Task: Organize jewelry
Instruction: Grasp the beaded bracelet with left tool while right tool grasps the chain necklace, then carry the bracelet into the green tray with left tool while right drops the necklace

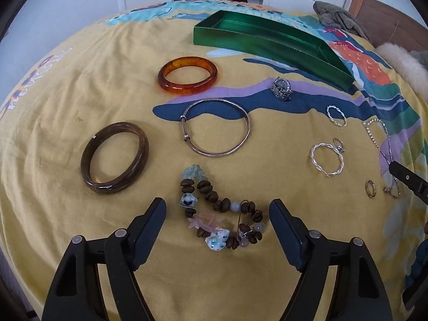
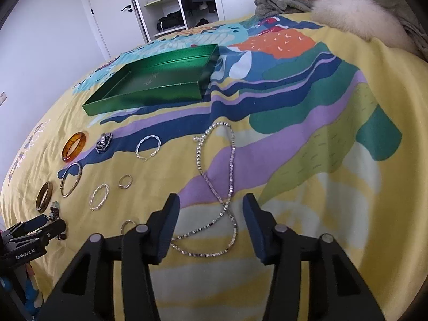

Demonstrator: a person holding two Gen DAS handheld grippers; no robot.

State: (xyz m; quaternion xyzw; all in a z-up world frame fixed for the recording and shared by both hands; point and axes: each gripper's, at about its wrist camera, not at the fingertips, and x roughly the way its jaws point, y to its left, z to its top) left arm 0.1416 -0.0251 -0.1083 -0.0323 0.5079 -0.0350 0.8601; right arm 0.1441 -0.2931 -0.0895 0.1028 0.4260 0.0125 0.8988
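Jewelry lies spread on a colourful bedspread. My left gripper (image 1: pixel 218 208) is open, its jaws on either side of a brown beaded bracelet (image 1: pixel 222 214) with blue ceramic charms. My right gripper (image 2: pixel 211 203) is open over a sparkling chain necklace (image 2: pixel 219 187). An empty green tray (image 1: pixel 267 42) sits at the back; it also shows in the right wrist view (image 2: pixel 157 80). Between lie an amber bangle (image 1: pixel 187 76), a brown bangle (image 1: pixel 115 157), a thin silver bangle (image 1: pixel 216 127), a watch-like ring (image 1: pixel 281 88), twisted silver hoops (image 1: pixel 327 159) and small rings (image 1: pixel 370 188).
A grey towel (image 2: pixel 278 2) and a white fluffy cushion (image 2: pixel 358 16) lie at the bed's far right. An open wardrobe (image 2: pixel 176 2) and a white door stand behind the bed. The left gripper's body (image 2: pixel 32 235) shows at the lower left of the right wrist view.
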